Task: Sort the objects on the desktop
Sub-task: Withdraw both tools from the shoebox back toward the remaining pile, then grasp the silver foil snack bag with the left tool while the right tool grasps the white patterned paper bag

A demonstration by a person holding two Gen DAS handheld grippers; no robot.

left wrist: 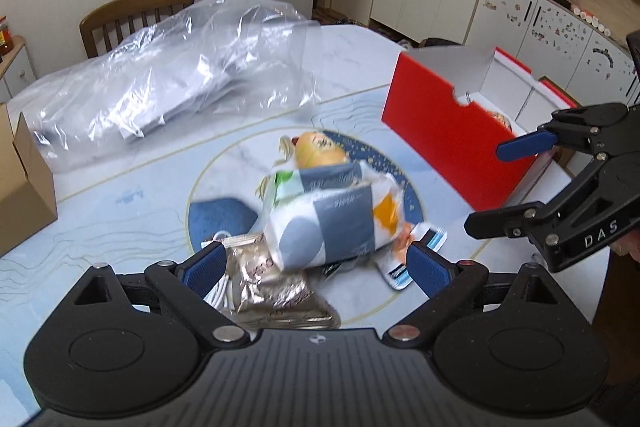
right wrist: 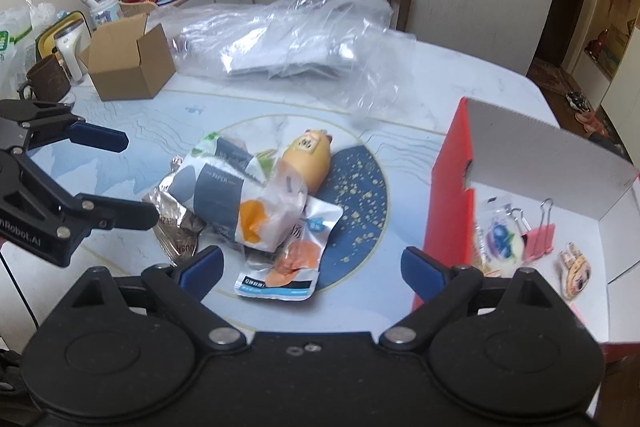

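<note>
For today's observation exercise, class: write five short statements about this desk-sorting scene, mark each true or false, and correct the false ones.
1. Both grippers are open. True: the left gripper and right gripper hold nothing.
2. The red box is empty. False: a pink binder clip and small trinkets lie inside.
3. The tissue pack lies on top of the pile. True.
4. The cardboard box is closed. False: its flaps stand open.
5. The clear plastic bag lies beyond the pile. True.
</note>
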